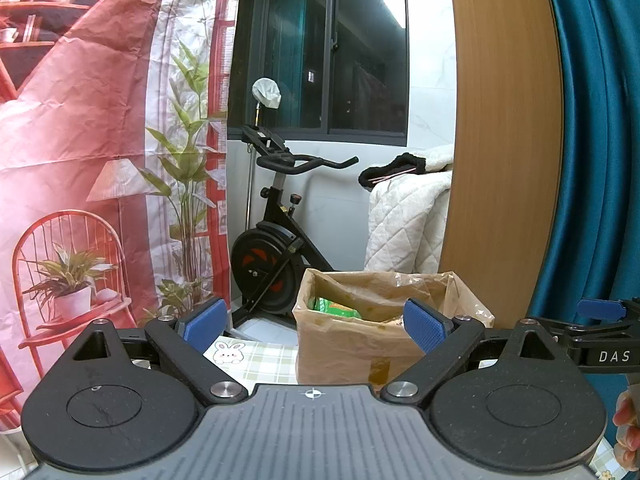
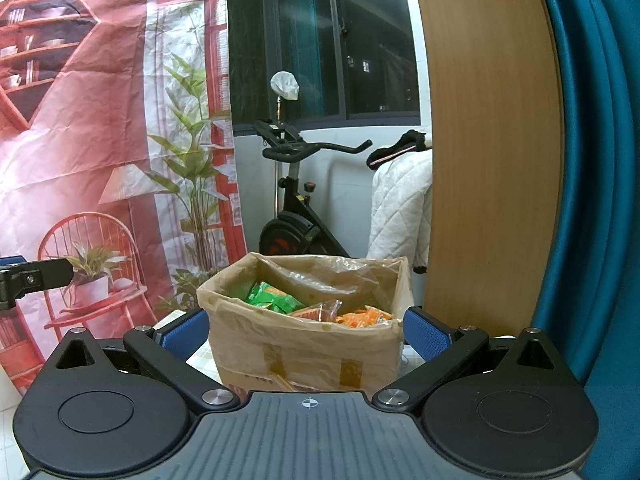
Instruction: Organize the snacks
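Observation:
A brown cardboard box (image 1: 344, 354) (image 2: 304, 348) lined with clear plastic stands on a checked tablecloth (image 1: 260, 360). Inside it lie a green snack packet (image 1: 334, 307) (image 2: 274, 300) and orange snack packets (image 2: 360, 317). My left gripper (image 1: 314, 326) is open and empty, held in front of the box and a little to its left. My right gripper (image 2: 306, 334) is open too, its blue pads (image 2: 424, 334) level with the box's two sides. The right gripper (image 1: 600, 312) shows at the right edge of the left wrist view, the left gripper (image 2: 28, 278) at the left edge of the right wrist view.
Behind the table stand an exercise bike (image 1: 280, 248) (image 2: 296, 216), a red printed backdrop (image 1: 100, 160) (image 2: 100, 140) at left, a wooden panel (image 1: 504, 140) (image 2: 488, 140) and a teal curtain (image 1: 600, 120) at right. A white quilt (image 1: 404, 220) hangs beside the panel. A hand (image 1: 628, 432) shows low right.

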Demonstrator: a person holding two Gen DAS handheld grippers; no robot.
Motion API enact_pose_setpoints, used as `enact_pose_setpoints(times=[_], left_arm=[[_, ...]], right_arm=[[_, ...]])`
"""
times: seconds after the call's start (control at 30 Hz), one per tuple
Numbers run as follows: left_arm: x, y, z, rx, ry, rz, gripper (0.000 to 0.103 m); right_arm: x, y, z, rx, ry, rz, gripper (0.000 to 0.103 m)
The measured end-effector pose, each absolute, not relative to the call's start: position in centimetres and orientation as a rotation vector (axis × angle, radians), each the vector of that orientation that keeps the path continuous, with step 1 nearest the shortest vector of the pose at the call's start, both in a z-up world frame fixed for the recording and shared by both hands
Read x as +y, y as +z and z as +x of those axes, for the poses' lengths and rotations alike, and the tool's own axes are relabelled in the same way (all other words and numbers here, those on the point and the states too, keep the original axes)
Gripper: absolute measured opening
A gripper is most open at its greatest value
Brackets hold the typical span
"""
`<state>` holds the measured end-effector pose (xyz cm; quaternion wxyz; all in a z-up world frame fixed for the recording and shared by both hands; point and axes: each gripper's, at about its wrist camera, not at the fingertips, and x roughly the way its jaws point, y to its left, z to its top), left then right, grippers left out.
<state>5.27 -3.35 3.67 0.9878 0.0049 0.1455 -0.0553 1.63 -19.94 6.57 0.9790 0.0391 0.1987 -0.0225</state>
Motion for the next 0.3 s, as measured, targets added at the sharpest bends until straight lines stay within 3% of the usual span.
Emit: enact_pose_setpoints(times=[0.3], left_arm=[[-3.30,3.64,5.13,0.288,-0.109,0.008,0.096]], right_arm=[[-20.07,6.57,1.69,0.403,-0.044,0.076,0.102]])
